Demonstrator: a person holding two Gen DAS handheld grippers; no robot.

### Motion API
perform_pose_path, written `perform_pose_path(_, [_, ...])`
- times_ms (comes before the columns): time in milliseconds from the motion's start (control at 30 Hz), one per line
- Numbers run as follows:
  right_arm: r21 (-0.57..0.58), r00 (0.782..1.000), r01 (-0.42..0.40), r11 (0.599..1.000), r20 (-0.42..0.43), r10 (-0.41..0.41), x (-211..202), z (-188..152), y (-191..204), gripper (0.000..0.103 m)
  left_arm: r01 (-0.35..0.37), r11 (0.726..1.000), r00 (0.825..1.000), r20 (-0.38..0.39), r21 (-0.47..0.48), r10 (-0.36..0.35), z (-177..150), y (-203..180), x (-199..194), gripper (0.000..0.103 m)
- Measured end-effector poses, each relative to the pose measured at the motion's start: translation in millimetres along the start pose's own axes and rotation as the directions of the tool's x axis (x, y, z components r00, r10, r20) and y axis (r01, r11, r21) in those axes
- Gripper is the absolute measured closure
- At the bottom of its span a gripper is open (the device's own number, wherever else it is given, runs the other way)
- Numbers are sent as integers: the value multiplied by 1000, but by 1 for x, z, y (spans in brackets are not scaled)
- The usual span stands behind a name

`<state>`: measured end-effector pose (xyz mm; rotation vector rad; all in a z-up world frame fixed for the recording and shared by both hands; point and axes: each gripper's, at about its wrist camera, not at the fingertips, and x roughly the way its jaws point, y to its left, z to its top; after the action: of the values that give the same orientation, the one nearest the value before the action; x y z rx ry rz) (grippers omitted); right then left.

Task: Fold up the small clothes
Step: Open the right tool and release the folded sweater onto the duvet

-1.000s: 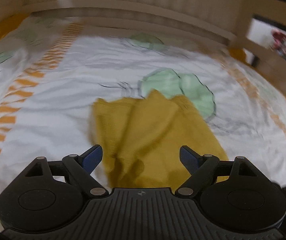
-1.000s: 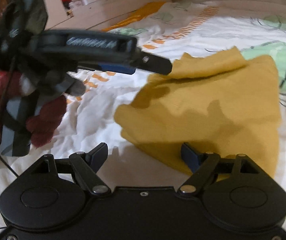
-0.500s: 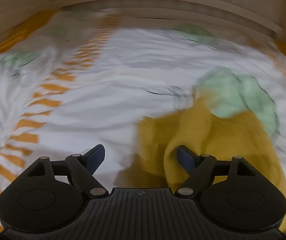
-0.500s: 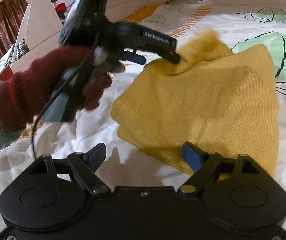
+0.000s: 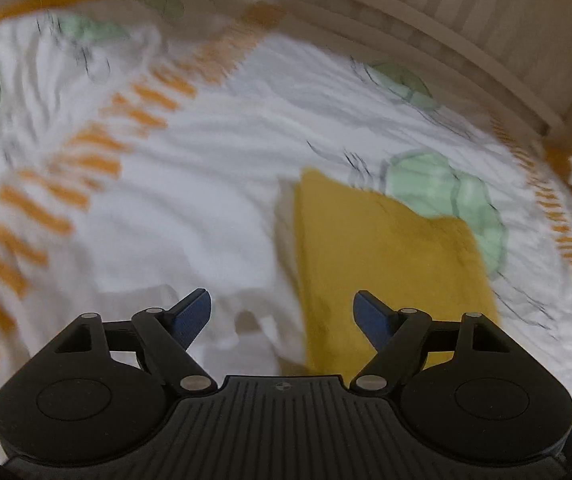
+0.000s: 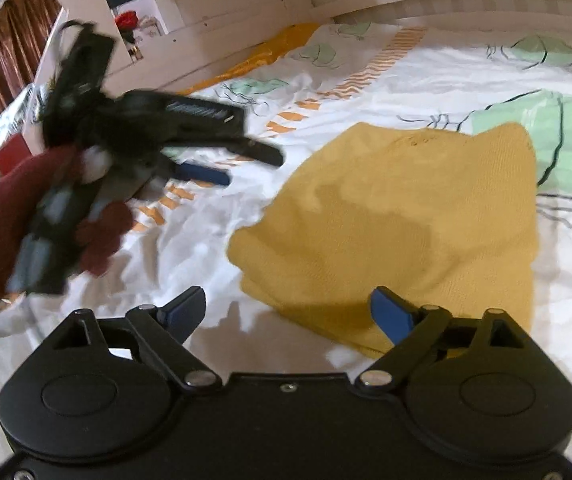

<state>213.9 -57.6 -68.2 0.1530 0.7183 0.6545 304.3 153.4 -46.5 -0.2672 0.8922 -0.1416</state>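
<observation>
Left tongs [image 6: 246, 166] are now swinging clear of the yellow garment [image 6: 405, 224], released and empty. Right tongs [image 6: 287, 312] are opening, gripping nothing. Only the right view is showing the gloved hand [image 6: 46, 216]. Garment is lying folded on the bed's printed sheet [image 5: 206, 208], beside a wooden rail [image 5: 465, 56].

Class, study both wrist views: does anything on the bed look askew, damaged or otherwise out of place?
Nothing stands out. The yellow garment lies folded on the rumpled bedsheet, its edges slightly uneven. Neither the left gripper nor the right gripper, whose jaws are opening, holds anything.
</observation>
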Motion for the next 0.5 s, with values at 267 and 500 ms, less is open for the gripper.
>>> perform_pose_path(267, [197,992,128,972,-7,-129,-26,-10,-50,11,30,996,993,-108,-89,-40,-29,4,15,25])
perform_pose_path(500, [179,978,198,964,27,-206,-33,10,-49,7,-7,1000,995,-104,4,7,-45,-2,20,25])
